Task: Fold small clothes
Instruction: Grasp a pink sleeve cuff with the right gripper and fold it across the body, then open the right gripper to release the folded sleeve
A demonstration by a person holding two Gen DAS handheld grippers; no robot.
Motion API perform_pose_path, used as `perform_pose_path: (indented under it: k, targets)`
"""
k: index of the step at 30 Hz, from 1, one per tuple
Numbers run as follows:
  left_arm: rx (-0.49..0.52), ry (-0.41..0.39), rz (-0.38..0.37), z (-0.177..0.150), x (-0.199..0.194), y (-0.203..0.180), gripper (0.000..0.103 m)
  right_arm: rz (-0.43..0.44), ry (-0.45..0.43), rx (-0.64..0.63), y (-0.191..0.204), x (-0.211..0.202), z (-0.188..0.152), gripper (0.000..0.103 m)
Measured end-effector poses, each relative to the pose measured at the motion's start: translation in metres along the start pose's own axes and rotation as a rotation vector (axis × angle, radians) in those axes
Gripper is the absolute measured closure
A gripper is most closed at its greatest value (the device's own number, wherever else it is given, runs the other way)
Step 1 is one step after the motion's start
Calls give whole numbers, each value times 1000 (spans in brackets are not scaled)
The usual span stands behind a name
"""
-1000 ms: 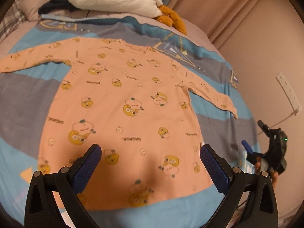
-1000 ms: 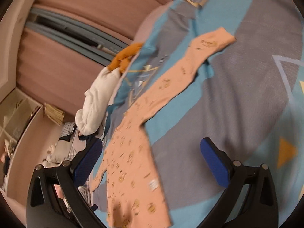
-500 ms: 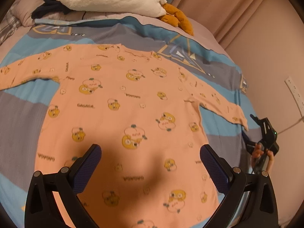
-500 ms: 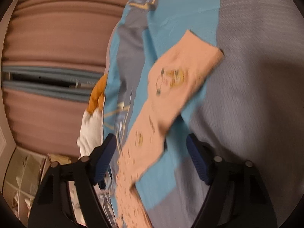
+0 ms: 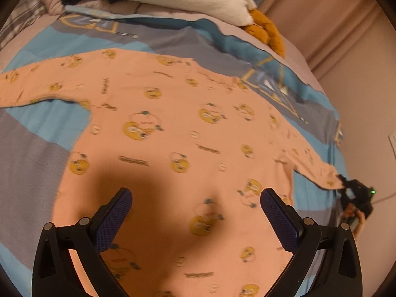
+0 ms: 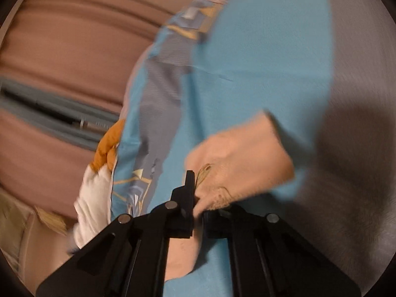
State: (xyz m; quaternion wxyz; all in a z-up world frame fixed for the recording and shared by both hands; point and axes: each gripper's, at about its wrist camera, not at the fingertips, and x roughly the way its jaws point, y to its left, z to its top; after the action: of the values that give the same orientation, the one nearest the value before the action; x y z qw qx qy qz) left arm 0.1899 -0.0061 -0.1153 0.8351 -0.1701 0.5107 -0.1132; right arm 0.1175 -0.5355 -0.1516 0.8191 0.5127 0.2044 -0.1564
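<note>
At the sleeve's end — right claw (image 6: pixel 195 193) clamped

Its jaws have just closed on the peach shirt (image 5: pixel 173 148) cuff; left claw (image 5: pixel 195 212) gapes wide above the hem — empty.

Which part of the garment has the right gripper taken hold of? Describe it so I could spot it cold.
On the blue-and-grey bedspread lies a peach shirt printed with yellow cartoon faces, sleeves spread wide. The right gripper is shut on the sleeve cuff nearest the wall; the other sleeve lies untouched.
</note>
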Motion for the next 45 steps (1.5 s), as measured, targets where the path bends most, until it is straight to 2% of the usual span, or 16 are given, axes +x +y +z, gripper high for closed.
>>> perform_pose_path:
  k: [4, 7, 13, 17, 20, 23, 29, 31, 33, 34, 35, 37, 38, 41, 43, 45]
  targets:
    - [-55, -18, -2, 4, -9, 22, 1, -45, 10, -279, 73, -4, -8, 98]
    - [-95, -32, -12, 6, -19, 40, 1, -60, 28, -523, 144, -3, -35, 98]
    - [-162, -82, -10, 8, -46, 85, 1, -36, 66, -902, 270, 17, -127, 98]
    - [-199, -112, 22, 9, -63, 118, 1, -36, 92, -1164, 332, 48, -222, 98]
    - [-227, -126, 49, 8, -74, 141, 1, -54, 138, -1342, 350, 78, -301, 98]
    - [-253, -134, 71, 6, -82, 164, 1, -74, 181, -1464, 352, 107, -358, 98]
    - [-290, -146, 92, 3, -90, 190, 1, -181, 258, -1774, 318, 142, -465, 95]
    - [-301, -156, 92, 4, -92, 195, 1, -179, 281, -1815, 312, 139, -480, 84]
    - [-317, -165, 87, 4, -93, 199, 1, -124, 313, -1829, 309, 127, -490, 60]
    - [-327, -169, 83, 5, -93, 202, 1, -105, 318, -1835, 309, 122, -494, 37]
    - [-337, -173, 78, 6, -94, 204, 1, -76, 309, -1840, 310, 114, -496, 28]
    - [-356, -187, 58, 6, -97, 210, 1, 4, 327, -1814, 312, 97, -493, 29]
    - [-361, -195, 52, 6, -99, 213, 1, 71, 381, -1769, 313, 87, -487, 30]
    - [-394, -229, 21, 9, -107, 227, 1, 264, 564, -1488, 318, 70, -442, 32]
    - [-429, -261, -8, 12, -112, 240, 1, 318, 607, -1317, 318, 71, -414, 43]
    - [-473, -287, -35, 19, -116, 256, 1, 283, 612, -1161, 315, 84, -386, 58]
